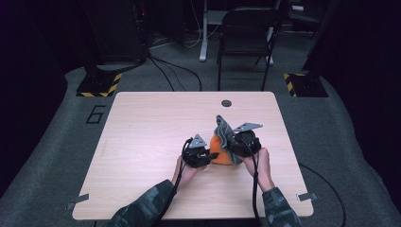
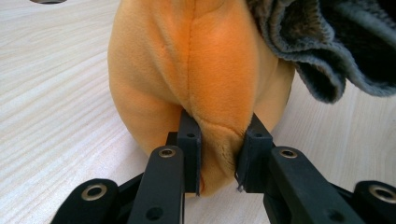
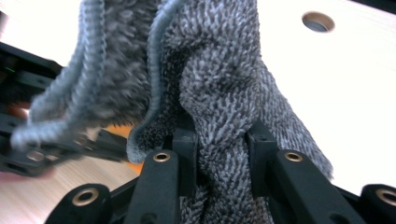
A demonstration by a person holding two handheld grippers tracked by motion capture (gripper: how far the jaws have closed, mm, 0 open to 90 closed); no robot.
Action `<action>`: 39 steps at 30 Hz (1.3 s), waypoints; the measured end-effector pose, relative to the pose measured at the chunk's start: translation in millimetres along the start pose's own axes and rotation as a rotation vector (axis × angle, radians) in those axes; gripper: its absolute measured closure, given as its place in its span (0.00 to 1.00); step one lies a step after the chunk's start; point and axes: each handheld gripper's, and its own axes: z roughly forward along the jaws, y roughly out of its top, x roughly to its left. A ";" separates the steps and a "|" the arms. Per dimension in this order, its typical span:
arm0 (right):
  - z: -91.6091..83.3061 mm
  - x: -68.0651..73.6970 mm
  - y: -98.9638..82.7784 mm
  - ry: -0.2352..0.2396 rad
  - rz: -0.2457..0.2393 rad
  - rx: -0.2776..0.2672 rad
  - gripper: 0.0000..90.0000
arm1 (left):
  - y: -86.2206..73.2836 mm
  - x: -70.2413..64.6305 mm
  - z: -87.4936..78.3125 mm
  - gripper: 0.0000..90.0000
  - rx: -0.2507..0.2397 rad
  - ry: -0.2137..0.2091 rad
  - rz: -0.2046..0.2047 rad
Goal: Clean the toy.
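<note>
While my left gripper (image 2: 218, 156) pinches a fold of the orange soft toy (image 2: 196, 79) and my right gripper (image 3: 223, 156) is clamped on the gray towel (image 3: 219, 84), I think the job is partly done. The toy sits near the middle of the tabletop (image 1: 142, 137), plump and smooth. The fuzzy towel hangs against it and does not cover it.

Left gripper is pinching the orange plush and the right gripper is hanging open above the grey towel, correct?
Not quite. The left gripper does pinch the orange plush, but the right gripper is not open above the grey towel: its jaws are shut on a fold of it, as the right gripper view shows.
</note>
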 end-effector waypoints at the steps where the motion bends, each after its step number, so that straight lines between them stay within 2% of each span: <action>1: 0.3 -3.6 -0.9 -0.008 -0.005 0.009 0.79 | -0.1 0.2 0.2 0.83 -0.002 -0.002 0.000; 4: 1.0 -11.7 -2.9 -0.023 -0.001 0.043 0.79 | -0.1 0.6 0.3 0.83 -0.002 -0.005 -0.001; 13: 8.1 -39.5 -16.4 -0.023 0.076 0.118 0.79 | 0.2 0.6 0.9 0.82 0.000 -0.014 0.004; 21: 16.7 -54.3 -27.5 -0.031 0.129 0.168 0.79 | 0.6 0.8 1.3 0.82 0.001 -0.022 0.018; 24: 23.0 -60.4 -33.8 -0.046 0.150 0.193 0.79 | 0.5 1.3 1.2 0.82 0.001 -0.027 0.024; 27: 34.4 -66.8 -43.0 -0.082 0.154 0.242 0.80 | 0.2 1.7 0.9 0.82 -0.003 -0.028 0.029; 30: 47.6 -74.4 -53.9 -0.060 0.175 0.292 0.79 | -0.3 2.9 0.5 0.82 -0.013 -0.031 0.024; 31: 47.3 -77.6 -54.4 -0.043 0.197 0.285 0.79 | -0.3 3.3 0.3 0.82 -0.012 -0.030 0.025; 34: 33.3 -81.5 -47.1 -0.066 0.189 0.259 0.80 | -0.7 4.3 -0.1 0.82 -0.014 -0.031 0.028; 37: 5.1 -78.9 -31.6 -0.068 0.194 0.161 0.80 | -0.6 4.1 -0.1 0.81 -0.013 -0.032 0.029; 39: -9.7 -69.2 -20.0 -0.057 0.167 0.099 0.80 | -0.6 4.0 0.0 0.81 -0.013 -0.035 0.030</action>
